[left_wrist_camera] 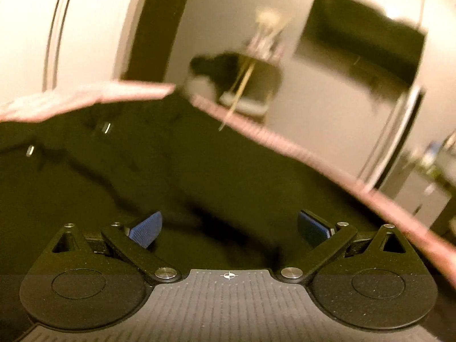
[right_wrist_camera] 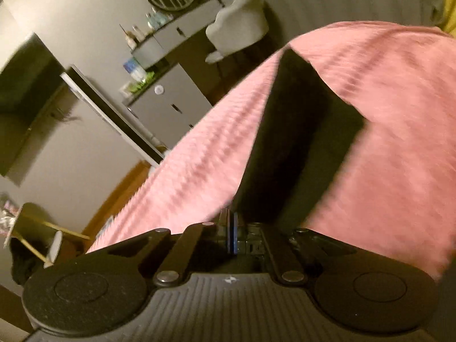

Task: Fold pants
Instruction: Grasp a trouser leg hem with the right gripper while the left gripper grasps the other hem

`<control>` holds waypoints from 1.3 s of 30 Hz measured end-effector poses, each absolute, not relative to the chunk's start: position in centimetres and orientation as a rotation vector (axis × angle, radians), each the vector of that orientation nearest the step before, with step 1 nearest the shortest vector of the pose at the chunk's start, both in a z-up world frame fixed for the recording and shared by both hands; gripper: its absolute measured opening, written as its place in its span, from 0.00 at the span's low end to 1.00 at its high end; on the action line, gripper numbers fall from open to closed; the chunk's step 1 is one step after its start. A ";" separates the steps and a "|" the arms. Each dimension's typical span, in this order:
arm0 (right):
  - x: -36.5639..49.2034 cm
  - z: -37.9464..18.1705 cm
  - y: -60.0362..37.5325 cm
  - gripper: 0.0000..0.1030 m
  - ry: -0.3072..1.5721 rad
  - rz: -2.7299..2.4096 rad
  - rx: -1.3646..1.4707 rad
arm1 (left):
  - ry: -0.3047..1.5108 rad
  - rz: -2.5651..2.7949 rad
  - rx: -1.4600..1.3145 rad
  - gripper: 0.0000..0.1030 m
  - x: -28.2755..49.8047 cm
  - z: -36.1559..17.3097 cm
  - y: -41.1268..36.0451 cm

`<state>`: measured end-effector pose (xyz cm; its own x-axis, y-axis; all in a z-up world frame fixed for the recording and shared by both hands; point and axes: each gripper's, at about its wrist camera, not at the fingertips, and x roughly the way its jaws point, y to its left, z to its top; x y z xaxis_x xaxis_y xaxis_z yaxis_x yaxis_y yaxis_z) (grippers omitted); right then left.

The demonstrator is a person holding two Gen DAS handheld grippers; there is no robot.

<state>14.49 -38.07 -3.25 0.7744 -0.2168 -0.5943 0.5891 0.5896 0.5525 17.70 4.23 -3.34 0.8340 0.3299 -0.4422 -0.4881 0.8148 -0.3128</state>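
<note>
Black pants (left_wrist_camera: 176, 165) lie spread over a pink bedspread (left_wrist_camera: 285, 139) and fill most of the left wrist view; small metal fasteners show at the upper left. My left gripper (left_wrist_camera: 228, 228) is open, its blue pads wide apart just above the dark cloth, holding nothing. In the right wrist view a black pant leg (right_wrist_camera: 296, 148) runs away from me across the pink bedspread (right_wrist_camera: 399, 156). My right gripper (right_wrist_camera: 232, 232) is shut, its pads pressed together on the near end of that pant leg. Both views are motion-blurred.
The bed's edge (right_wrist_camera: 176, 176) drops to a wooden floor. A grey dresser (right_wrist_camera: 171, 99) with bottles, a grey chair (right_wrist_camera: 239, 28) and a dark wall screen (left_wrist_camera: 362, 45) stand beyond. A small round table with thin legs (left_wrist_camera: 248, 85) stands past the bed.
</note>
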 end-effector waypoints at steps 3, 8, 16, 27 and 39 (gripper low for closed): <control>10.4 -6.5 -37.5 0.01 0.534 -0.532 0.848 | 0.347 0.221 -0.517 1.00 18.0 -1.8 5.3; 8.1 -9.3 -39.5 0.00 0.507 -0.550 0.963 | 0.461 -0.067 -0.716 0.83 24.3 -1.7 7.7; 7.7 -10.9 -41.8 0.18 0.442 -0.482 1.213 | 0.732 -0.167 -0.917 0.59 36.7 -3.5 8.6; 7.1 -9.7 -42.1 0.73 0.319 -0.436 1.280 | 0.822 -0.169 -0.954 0.03 38.0 -5.9 8.4; 6.3 -3.4 -43.4 0.03 0.258 -0.416 1.154 | 0.637 -0.243 -0.718 0.03 26.5 2.1 7.8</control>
